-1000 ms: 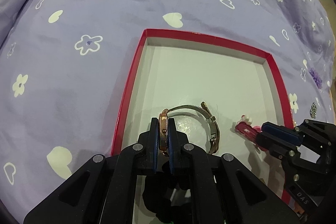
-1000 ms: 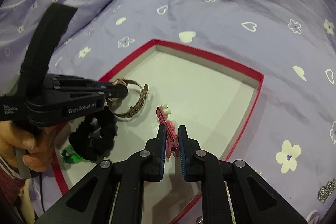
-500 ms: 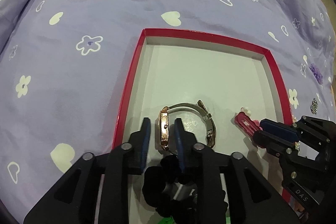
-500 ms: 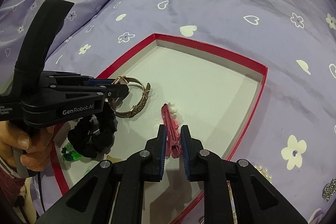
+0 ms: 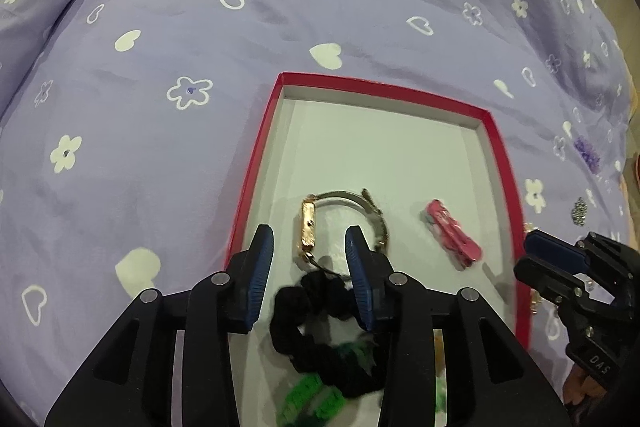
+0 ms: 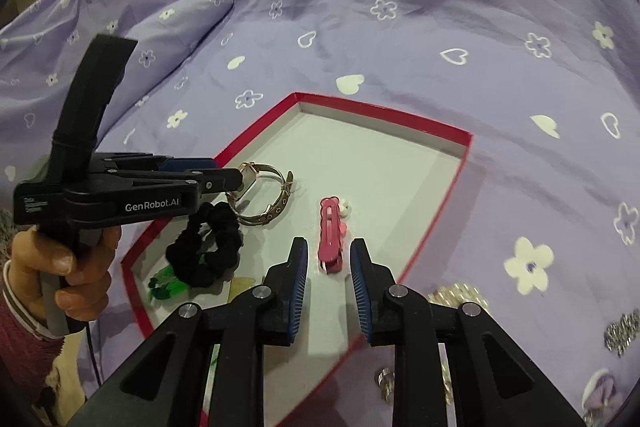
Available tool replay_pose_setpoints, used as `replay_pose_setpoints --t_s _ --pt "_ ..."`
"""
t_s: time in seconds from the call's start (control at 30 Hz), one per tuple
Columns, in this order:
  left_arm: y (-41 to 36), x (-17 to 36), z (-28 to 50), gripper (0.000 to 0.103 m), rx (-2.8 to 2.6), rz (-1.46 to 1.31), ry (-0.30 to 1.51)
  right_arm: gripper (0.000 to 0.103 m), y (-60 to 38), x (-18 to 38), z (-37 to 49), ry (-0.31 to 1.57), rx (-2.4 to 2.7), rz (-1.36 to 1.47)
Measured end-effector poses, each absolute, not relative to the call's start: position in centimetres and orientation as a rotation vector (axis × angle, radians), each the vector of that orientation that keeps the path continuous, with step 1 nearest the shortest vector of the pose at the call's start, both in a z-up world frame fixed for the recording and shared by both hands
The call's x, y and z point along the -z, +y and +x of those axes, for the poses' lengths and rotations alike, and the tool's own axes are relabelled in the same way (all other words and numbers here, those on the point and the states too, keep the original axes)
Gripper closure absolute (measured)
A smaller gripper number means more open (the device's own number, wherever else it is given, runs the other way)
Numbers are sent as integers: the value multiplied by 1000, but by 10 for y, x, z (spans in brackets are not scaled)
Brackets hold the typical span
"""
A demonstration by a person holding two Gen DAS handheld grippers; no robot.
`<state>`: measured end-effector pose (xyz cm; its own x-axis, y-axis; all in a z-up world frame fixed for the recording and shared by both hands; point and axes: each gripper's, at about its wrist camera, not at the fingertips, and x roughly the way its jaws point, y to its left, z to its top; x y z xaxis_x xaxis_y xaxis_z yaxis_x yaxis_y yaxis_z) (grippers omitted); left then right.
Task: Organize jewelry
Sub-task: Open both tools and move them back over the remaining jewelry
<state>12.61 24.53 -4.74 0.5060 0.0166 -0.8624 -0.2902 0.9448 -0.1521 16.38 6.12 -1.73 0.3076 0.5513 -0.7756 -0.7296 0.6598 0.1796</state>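
Left wrist view: left claw (image 5: 310, 259) spread wide around the watch (image 5: 308, 227); right claw (image 6: 329, 269) parted, straddling the pink clip (image 6: 330, 231).

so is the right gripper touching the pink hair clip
Apart. The right wrist view shows the right gripper open, white tray floor visible between each finger and the pink hair clip.

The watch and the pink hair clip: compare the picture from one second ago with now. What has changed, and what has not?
Both were let go. The left hand-held gripper opened and drew back from the watch; the right hand-held gripper opened and drew back from the pink hair clip. Both items lie in the red tray. The black scrunchie stayed put.
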Motion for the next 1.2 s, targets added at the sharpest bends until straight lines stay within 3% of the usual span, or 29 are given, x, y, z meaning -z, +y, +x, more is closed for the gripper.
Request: replay_pose_setpoints --t_s 0.1,0.53,1.2 --pt "239 40 118 67 -177 -310 1010 74 45 8 156 908 -846 -189" --pt "166 9 99 67 -37 -267 971 70 -53 -5 123 885 -713 -75" --pt "39 8 110 65 175 -130 1013 62 -210 -1 99 873 -429 63"
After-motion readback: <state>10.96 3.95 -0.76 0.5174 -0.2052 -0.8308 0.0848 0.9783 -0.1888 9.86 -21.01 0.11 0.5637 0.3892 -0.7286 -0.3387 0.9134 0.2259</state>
